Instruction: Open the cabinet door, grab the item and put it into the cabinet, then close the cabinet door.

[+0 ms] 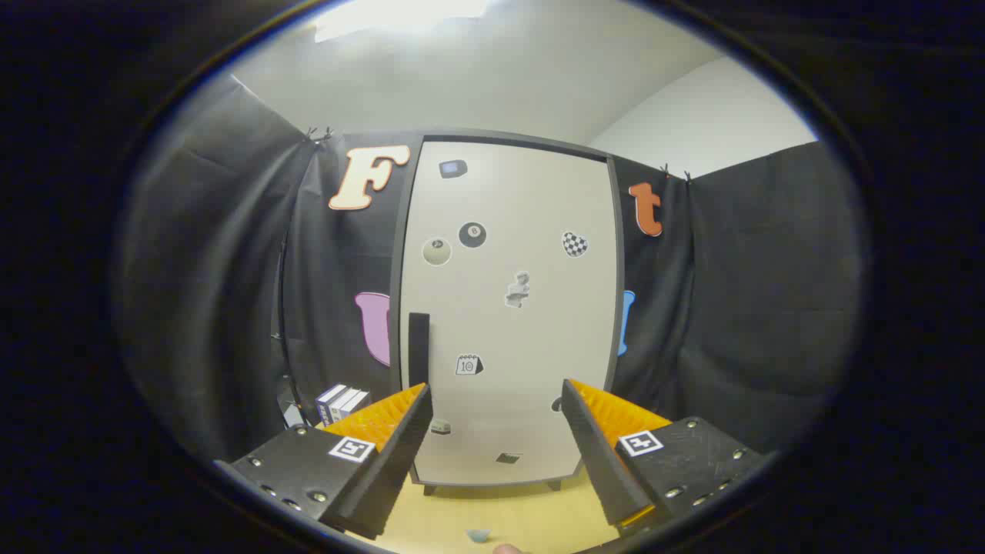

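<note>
Black cloth is draped as the booth's wall (pixel 739 308) on all sides, under a white ceiling (pixel 477 77) with a bright light patch at the top. A tall off-white cabinet door with a dark grey frame (pixel 512 338) is seen shut, straight ahead of and beyond the fingers, standing on short dark feet on the pale yellow wooden tabletop (pixel 500 515). A black vertical bar handle (pixel 419 348) is fixed near the door's left edge, just above the left fingertip. Small stickers are scattered over the door: a black 8-ball sticker (pixel 472 235), a pale round sticker (pixel 436 251), a checkered heart sticker (pixel 574 244), a grey statue sticker (pixel 518 289) and a calendar sticker (pixel 469 365) on which "10" can be read. A white-and-blue boxed item (pixel 342 402) is seen left of the cabinet, beside the left finger, on the tabletop. The gripper (pixel 492 400) is held with its jaws spread wide, nothing between them. A small pale blue object (pixel 479 535) lies on the tabletop near the fingers; what it is cannot be told.
</note>
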Tool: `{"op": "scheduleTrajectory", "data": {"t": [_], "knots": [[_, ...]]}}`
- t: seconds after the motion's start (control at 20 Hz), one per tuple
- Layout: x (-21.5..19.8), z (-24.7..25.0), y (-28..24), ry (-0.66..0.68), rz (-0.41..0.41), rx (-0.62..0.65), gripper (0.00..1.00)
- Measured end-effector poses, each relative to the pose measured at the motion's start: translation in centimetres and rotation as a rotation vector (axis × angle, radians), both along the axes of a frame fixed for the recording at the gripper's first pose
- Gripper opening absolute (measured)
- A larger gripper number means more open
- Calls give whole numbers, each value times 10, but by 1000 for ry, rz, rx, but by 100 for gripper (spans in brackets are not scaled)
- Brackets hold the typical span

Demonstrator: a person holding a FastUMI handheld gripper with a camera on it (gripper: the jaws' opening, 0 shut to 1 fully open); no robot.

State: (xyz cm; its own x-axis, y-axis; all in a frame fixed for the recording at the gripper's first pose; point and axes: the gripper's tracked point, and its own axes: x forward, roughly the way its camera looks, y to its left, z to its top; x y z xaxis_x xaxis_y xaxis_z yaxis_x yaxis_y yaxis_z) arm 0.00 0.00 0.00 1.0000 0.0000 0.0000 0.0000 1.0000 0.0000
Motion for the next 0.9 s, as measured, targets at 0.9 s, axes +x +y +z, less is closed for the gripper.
{"op": "scheduleTrajectory", "data": {"t": [0.9], "knots": [[8, -7, 9, 20, 4, 25, 99]]}}
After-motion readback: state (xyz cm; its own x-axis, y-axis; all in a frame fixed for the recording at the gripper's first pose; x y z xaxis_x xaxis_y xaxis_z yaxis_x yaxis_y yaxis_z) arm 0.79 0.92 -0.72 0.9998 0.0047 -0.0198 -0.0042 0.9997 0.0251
